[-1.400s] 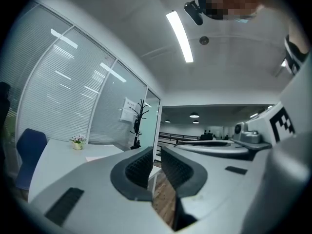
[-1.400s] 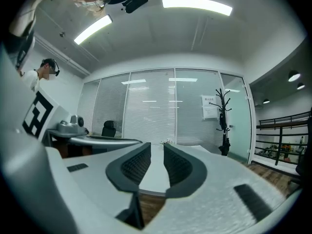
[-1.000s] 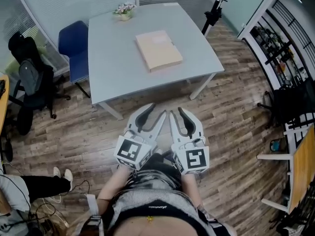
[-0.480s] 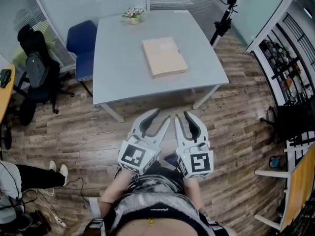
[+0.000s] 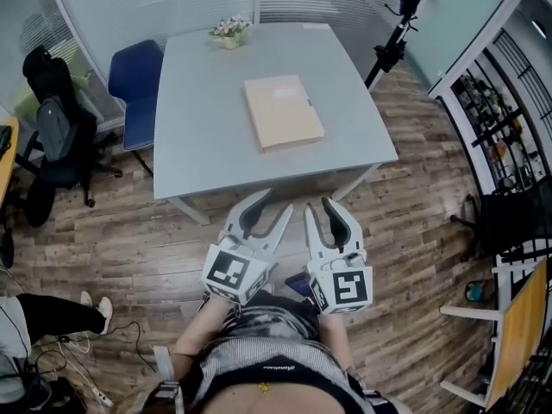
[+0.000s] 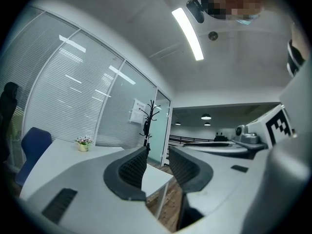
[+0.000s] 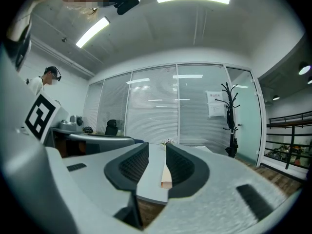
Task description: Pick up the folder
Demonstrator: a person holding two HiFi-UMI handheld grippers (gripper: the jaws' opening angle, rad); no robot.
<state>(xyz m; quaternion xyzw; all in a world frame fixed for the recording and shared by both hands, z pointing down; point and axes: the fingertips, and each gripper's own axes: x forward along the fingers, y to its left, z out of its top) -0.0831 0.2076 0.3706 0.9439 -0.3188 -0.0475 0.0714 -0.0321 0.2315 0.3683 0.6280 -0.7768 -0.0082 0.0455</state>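
Head view shows us the tan folder (image 5: 284, 111) lying flat on the grey desk (image 5: 198, 128), well apart from our left hand-held gripper (image 5: 278, 199) and right hand-held gripper (image 5: 316, 203), each holding its jaws slightly apart, gripping nothing.

No print or label here is sharp enough to read.

The right tool's (image 7: 157, 146) own camera catches the folder (image 7: 166, 177) only as a thin pale end. The rest sits behind one jaw. Seen from above, someone's legs (image 5: 53, 314) run off the left edge. The little flowers (image 5: 228, 28) on the desk (image 5: 194, 136) and the clutter on the shelves (image 5: 483, 102) are too small to name.
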